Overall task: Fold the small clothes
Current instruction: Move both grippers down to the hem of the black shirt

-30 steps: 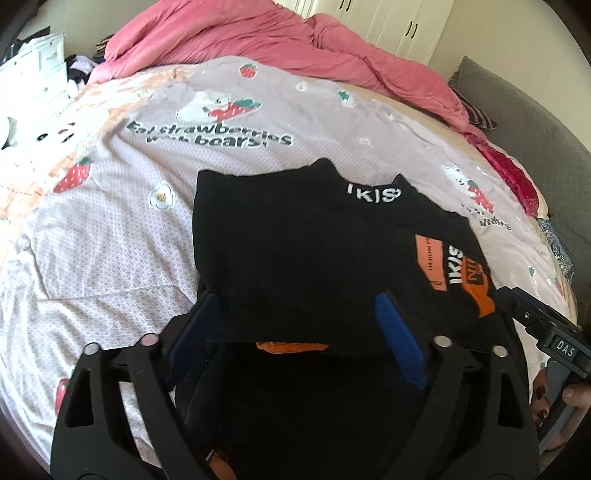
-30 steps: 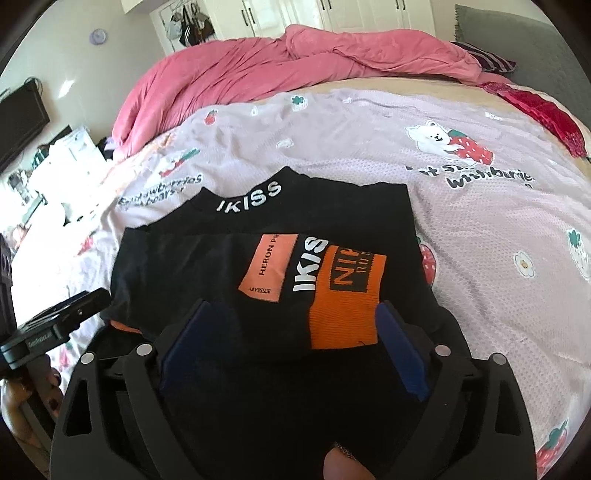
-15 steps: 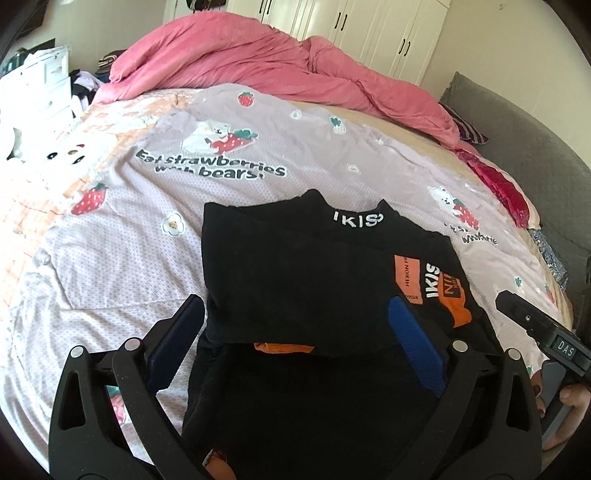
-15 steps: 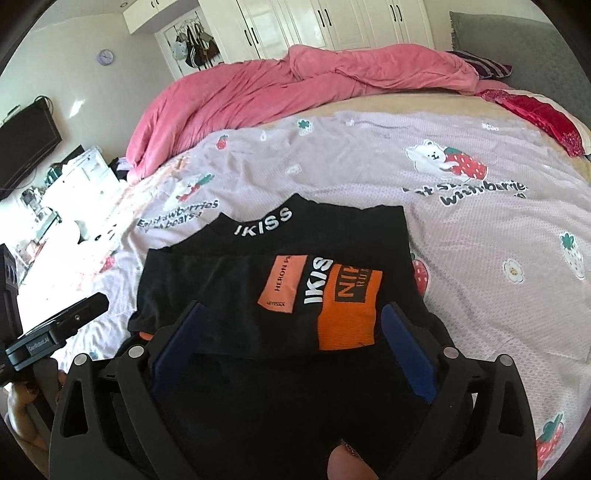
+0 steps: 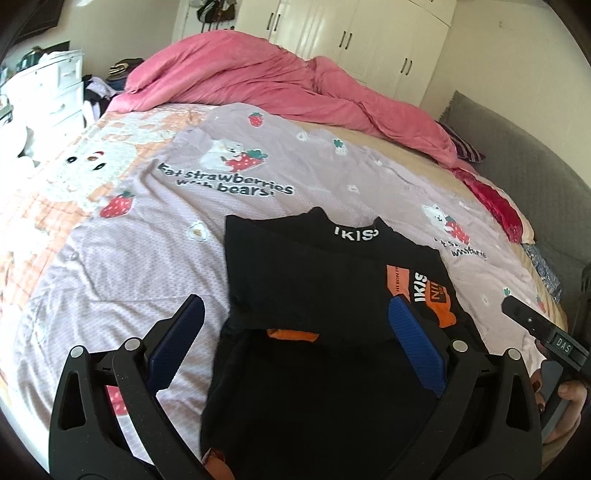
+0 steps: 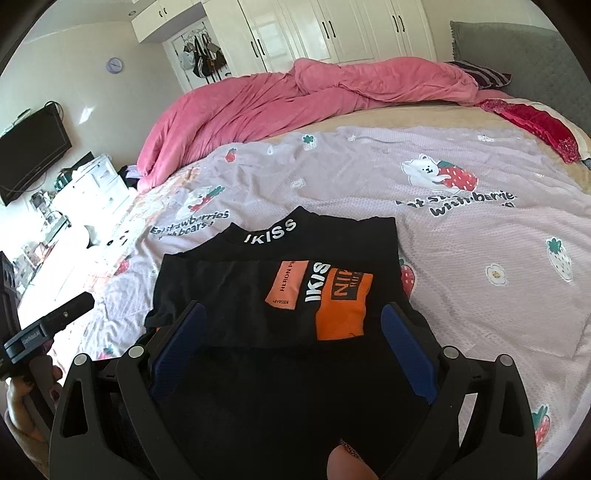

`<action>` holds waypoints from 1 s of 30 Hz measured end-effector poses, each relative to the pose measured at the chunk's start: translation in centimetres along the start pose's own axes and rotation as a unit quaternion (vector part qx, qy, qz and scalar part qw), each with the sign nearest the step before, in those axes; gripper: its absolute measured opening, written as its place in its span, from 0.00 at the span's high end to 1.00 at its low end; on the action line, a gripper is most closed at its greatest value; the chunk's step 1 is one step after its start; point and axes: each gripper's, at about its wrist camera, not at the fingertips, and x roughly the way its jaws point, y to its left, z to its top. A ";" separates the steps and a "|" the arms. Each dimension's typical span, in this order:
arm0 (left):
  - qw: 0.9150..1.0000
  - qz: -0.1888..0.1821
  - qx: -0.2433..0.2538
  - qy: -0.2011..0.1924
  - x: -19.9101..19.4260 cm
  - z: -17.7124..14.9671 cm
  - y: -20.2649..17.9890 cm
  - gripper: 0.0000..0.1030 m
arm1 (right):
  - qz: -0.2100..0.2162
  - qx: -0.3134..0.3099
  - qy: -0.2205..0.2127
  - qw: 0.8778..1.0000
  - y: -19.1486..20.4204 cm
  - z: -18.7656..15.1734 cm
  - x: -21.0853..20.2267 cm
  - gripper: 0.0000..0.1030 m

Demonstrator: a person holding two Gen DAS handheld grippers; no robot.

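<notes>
A black garment (image 5: pixel 314 280) with white "IKISS" lettering at its collar and an orange patch is lying partly folded on the lilac strawberry-print bedsheet (image 5: pixel 129 258), its near part doubled back so the orange patch is facing up. The left tool (image 5: pixel 295 325) is hovering over the garment's near-left part with its blue pads (image 5: pixel 415 347) spread wide; its jaws have just been opening, and the cloth is lying under the gap rather than being pinched. The right tool (image 6: pixel 291 325) is hanging over the garment's near-right part, also spread wide after opening a little, its pads (image 6: pixel 406 347) standing on either side of the orange patch without pressing it. From the fisheye angle it is hard to say whether any pad tip is brushing the fabric. Beyond the garment a crumpled pink duvet (image 6: pixel 295 99) is lying across the far part of the bed, with white wardrobes (image 6: pixel 332 29) behind it. A hand (image 6: pixel 22 398) is gripping the left tool's handle at the garment's left, seen from the right wrist.
</notes>
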 end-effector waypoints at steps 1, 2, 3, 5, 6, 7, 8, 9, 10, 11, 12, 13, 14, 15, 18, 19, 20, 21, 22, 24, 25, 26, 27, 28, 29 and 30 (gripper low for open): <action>1.000 0.004 -0.001 -0.004 -0.4 -0.1 0.2 0.09 | 0.000 -0.001 -0.001 1.000 0.0 -0.1 -0.2 0.08; 1.000 0.008 -0.002 -0.006 -0.7 -0.1 0.5 0.09 | 0.001 -0.002 -0.001 1.000 0.0 -0.2 -0.4 0.08; 1.000 0.011 -0.005 -0.008 -1.1 -0.1 0.7 0.09 | 0.002 -0.005 -0.001 1.000 0.0 -0.3 -0.7 0.08; 1.000 0.013 -0.009 -0.013 -1.9 -0.1 1.2 0.09 | 0.003 -0.010 0.000 1.000 0.0 -0.7 -1.2 0.08; 1.000 0.016 -0.011 -0.014 -2.3 -0.2 1.4 0.09 | 0.003 -0.011 -0.001 1.000 -0.1 -0.9 -1.4 0.08; 1.000 0.018 -0.011 -0.015 -2.4 -0.2 1.4 0.09 | 0.003 -0.013 0.000 1.000 -0.1 -1.2 -1.6 0.08; 1.000 0.021 -0.011 -0.018 -2.7 -0.3 1.5 0.09 | 0.003 -0.014 0.001 1.000 -0.3 -1.4 -1.8 0.08; 1.000 0.021 -0.010 -0.020 -3.0 -0.4 1.5 0.09 | 0.003 -0.014 0.002 1.000 -0.3 -1.7 -1.9 0.08; 1.000 0.022 -0.009 -0.021 -3.2 -0.5 1.5 0.09 | 0.003 -0.015 0.003 1.000 -0.5 -2.0 -2.1 0.07; 1.000 0.023 -0.007 -0.020 -3.4 -0.8 1.5 0.09 | 0.003 -0.016 0.004 1.000 -0.6 -2.1 -2.1 0.07; 1.000 0.025 -0.006 -0.018 -3.5 -1.1 1.5 0.09 | 0.001 -0.018 0.007 1.000 -0.7 -2.4 -2.2 0.07; 0.999 0.028 -0.004 -0.015 -3.5 -1.4 1.5 0.09 | 0.000 -0.019 0.008 1.000 -0.9 -2.6 -2.3 0.07; 0.999 0.031 -0.002 -0.012 -3.5 -1.8 1.6 0.09 | -0.001 -0.018 0.009 1.000 -1.1 -2.8 -2.5 0.07; 0.999 0.034 0.000 -0.010 -3.6 -2.1 1.6 0.09 | 0.000 -0.018 0.012 1.000 -1.3 -3.1 -2.6 0.07; 0.999 0.041 0.006 0.001 -3.6 -3.2 1.8 0.09 | -0.002 -0.021 0.018 1.000 -1.7 -3.9 -2.9 0.07; 0.999 0.043 0.008 0.004 -3.7 -3.6 1.9 0.09 | -0.004 -0.023 0.019 1.000 -1.9 -4.1 -3.0 0.06; 0.999 0.044 0.009 0.007 -3.7 -4.0 2.0 0.09 | -0.006 -0.025 0.021 0.999 -2.0 -4.4 -3.2 0.05; 0.999 0.044 0.008 0.010 -3.7 -4.4 2.0 0.09 | -0.007 -0.026 0.021 0.999 -2.2 -4.6 -3.2 0.05; 0.999 0.043 0.007 0.013 -3.7 -4.7 2.1 0.09 | -0.009 -0.026 0.023 0.999 -2.4 -4.8 -3.3 0.05; 0.999 0.043 0.003 0.019 -3.7 -5.5 2.4 0.09 | -0.013 -0.024 0.028 0.999 -2.8 -5.3 -3.3 0.05; 0.999 0.044 0.002 0.023 -3.7 -5.9 2.6 0.09 | -0.015 -0.023 0.031 0.999 -3.0 -5.5 -3.3 0.05; 0.999 0.046 0.002 0.026 -3.6 -6.2 2.7 0.09 | -0.016 -0.023 0.034 0.999 -3.2 -5.7 -3.2 0.05; 0.998 0.047 0.000 0.033 -3.5 -6.7 2.9 0.09 | -0.018 -0.022 0.037 0.999 -3.4 -6.1 -3.2 0.05; 0.998 0.045 -0.003 0.039 -3.4 -7.1 3.1 0.09 | -0.019 -0.020 0.041 0.999 -3.6 -6.4 -3.2 0.05; 0.998 0.042 -0.006 0.043 -3.3 -7.5 3.2 0.09 | -0.020 -0.020 0.044 0.999 -3.8 -6.6 -3.1 0.05; 0.998 0.035 -0.012 0.050 -3.1 -8.0 3.5 0.09 | -0.020 -0.020 0.048 0.998 -3.9 -6.9 -3.1 0.05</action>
